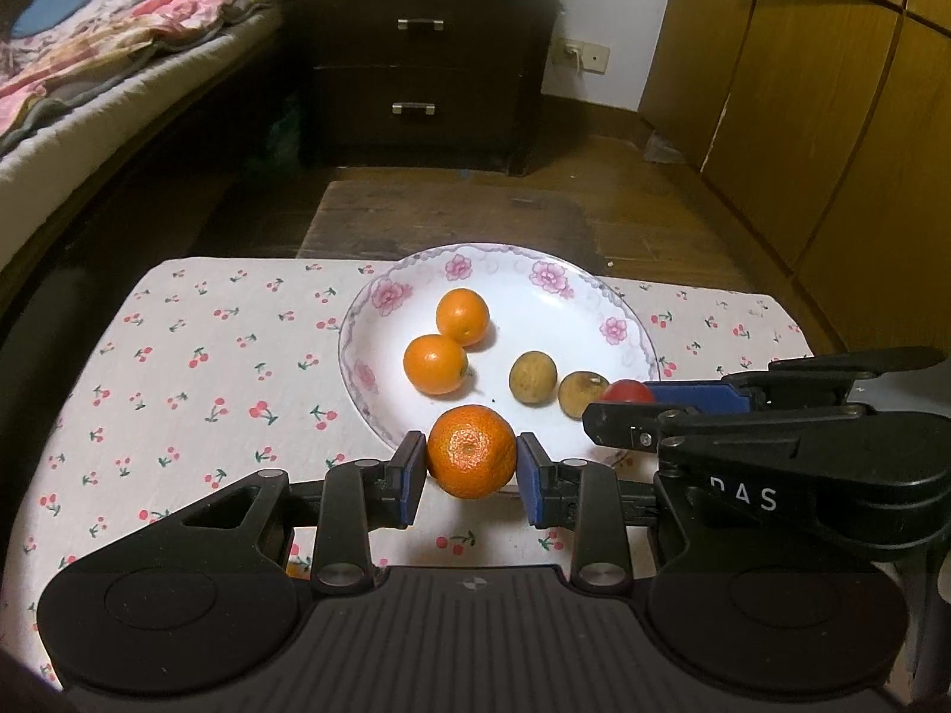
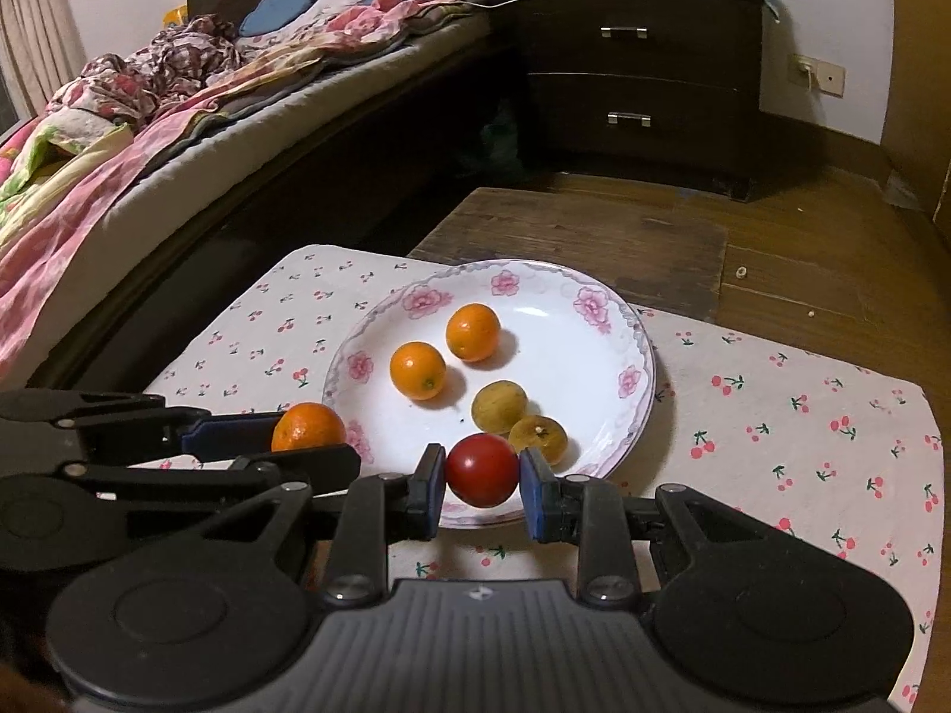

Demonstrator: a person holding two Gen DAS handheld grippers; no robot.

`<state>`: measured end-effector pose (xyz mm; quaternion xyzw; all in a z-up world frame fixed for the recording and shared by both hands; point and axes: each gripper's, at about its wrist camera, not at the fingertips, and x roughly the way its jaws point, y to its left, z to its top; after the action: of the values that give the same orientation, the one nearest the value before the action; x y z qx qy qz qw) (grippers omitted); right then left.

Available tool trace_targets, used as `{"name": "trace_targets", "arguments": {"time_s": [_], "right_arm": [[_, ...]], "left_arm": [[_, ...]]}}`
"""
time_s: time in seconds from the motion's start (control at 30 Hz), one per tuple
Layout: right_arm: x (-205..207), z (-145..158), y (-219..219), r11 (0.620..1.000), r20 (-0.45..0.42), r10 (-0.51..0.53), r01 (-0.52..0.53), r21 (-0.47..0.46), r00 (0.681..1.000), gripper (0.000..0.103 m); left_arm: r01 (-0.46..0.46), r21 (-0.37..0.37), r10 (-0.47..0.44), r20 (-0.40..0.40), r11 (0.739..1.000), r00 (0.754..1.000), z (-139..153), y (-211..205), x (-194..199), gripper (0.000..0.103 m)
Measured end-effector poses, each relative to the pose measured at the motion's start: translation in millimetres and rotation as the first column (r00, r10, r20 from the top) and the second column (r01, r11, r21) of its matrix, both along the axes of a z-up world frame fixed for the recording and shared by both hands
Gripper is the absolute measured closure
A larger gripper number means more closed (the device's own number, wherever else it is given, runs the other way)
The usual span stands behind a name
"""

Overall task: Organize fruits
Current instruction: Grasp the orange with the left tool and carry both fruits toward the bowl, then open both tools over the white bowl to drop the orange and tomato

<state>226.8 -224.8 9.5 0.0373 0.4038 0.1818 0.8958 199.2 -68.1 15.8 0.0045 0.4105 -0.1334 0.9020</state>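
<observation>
Left gripper (image 1: 471,463) clenches an orange (image 1: 471,450) at the plate's (image 1: 594,321) near rim; right gripper (image 2: 482,478) clenches a tomato (image 2: 482,469) – probably just above the rim. Lower both onto bare plate (4 fruits lie there) – release gently.

I see a bright pool of light on the white plate (image 1: 624,309) and the cherry-print cloth (image 1: 196,368), strong enough to wash out the plate's centre, while the bed (image 1: 89,89) and dark nightstand (image 1: 416,59) behind sit in dim, warm gloom. Short soft shadows fall to the right of each fruit, so the light comes from above left. Both fisheye views bend straight lines and darken to black at the corners.
</observation>
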Motion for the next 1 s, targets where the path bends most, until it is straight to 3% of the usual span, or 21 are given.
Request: {"name": "trace_targets", "arguments": {"time_s": [1.0], "right_arm": [[6.4, -4.1, 0.0, 1.000, -0.008, -0.016, 0.016, -0.007, 1.000, 0.058]], "left_arm": [[-0.010, 0.016, 0.010, -0.005, 1.000, 1.000, -1.9, -4.6, 3.4, 0.064]]}}
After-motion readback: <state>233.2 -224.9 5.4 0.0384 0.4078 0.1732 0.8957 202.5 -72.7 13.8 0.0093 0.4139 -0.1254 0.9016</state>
